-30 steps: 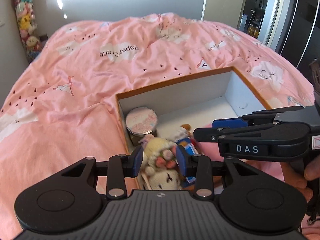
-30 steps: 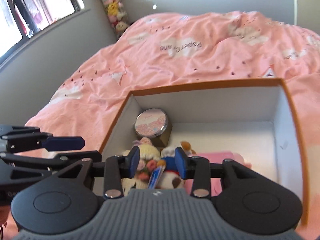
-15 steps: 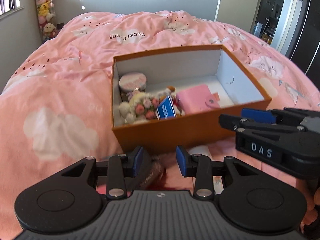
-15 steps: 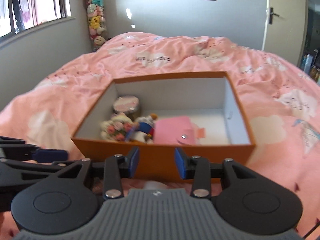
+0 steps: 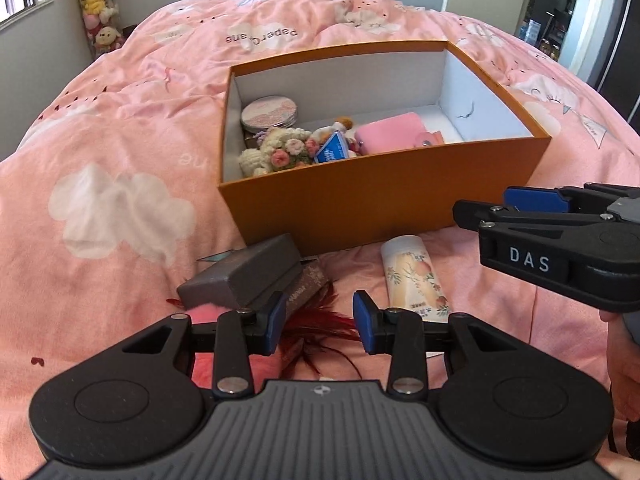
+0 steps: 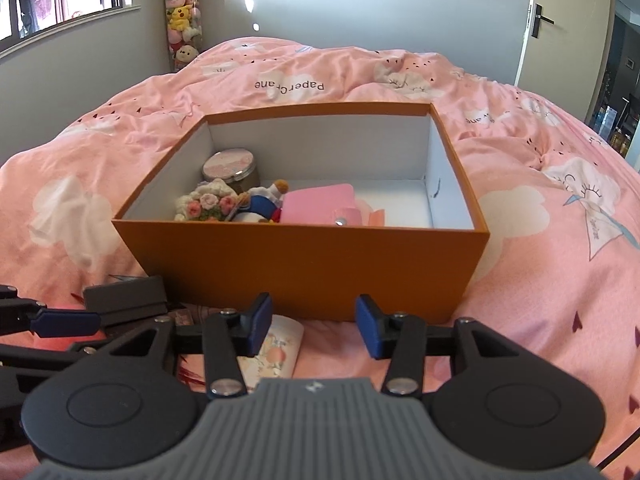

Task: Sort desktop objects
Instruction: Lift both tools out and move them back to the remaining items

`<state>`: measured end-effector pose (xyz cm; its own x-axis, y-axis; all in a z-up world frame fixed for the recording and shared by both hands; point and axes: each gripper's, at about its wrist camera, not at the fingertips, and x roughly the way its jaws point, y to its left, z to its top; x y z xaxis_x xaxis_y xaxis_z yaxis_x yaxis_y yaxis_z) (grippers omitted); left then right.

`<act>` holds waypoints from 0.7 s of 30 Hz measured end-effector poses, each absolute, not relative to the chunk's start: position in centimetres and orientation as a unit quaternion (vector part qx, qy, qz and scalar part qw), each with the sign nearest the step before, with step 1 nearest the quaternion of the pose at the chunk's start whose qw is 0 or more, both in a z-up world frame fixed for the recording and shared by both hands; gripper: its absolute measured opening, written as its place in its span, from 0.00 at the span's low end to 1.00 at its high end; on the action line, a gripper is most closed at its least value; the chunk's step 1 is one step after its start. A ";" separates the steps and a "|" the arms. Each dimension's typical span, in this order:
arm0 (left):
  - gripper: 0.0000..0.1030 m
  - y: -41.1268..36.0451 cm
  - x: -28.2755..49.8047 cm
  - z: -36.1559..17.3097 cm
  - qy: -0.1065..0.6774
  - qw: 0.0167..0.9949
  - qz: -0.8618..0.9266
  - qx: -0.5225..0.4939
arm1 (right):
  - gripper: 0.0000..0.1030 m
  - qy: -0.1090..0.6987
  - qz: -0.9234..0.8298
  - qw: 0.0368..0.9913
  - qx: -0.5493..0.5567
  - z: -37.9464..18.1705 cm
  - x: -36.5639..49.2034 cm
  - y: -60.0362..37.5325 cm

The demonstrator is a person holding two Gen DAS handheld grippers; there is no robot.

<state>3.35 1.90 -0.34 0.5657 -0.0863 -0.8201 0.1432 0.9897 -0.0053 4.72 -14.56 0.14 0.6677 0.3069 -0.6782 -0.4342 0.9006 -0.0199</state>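
Note:
An orange box [image 5: 384,200] [image 6: 304,264] stands on the pink bed. Inside it are a round tin [image 5: 269,114] [image 6: 230,169], a crochet flower plush [image 5: 280,152] [image 6: 204,205], a small blue-and-white doll [image 5: 332,150] [image 6: 262,204] and a pink wallet [image 5: 394,134] [image 6: 320,208]. In front of the box lie a grey case [image 5: 244,276] [image 6: 126,294], a red feather [image 5: 320,326] and a floral tube [image 5: 414,278] [image 6: 278,350]. My left gripper [image 5: 320,322] is open and empty above the feather. My right gripper [image 6: 308,326] is open and empty, before the box, right of the tube.
The pink duvet [image 5: 112,184] [image 6: 560,220] covers the whole bed. A column of plush toys [image 6: 182,20] hangs in the far corner by the window. A door [image 6: 560,24] is at the back right.
Both grippers have pulled back out of the box toward me and now hover in front of it, empty. The crochet plush and the doll stay in the box.

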 end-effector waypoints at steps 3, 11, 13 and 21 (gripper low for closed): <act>0.42 2.5 3.4 -0.4 0.466 0.883 -0.053 0.026 | 0.51 0.352 0.206 0.907 -0.102 0.3 4.6 -13.7; 0.43 3.6 3.3 0.0 0.463 0.885 -0.052 0.008 | 0.52 0.351 0.229 0.899 -0.129 0.4 3.9 -12.9; 0.44 3.6 3.1 0.0 0.465 0.883 -0.058 0.012 | 0.52 0.356 0.237 0.895 -0.130 0.2 3.8 -13.2; 0.44 4.1 2.1 -0.8 0.486 0.868 -0.093 0.028 | 0.43 0.419 0.287 0.856 -0.096 -1.6 4.4 -14.9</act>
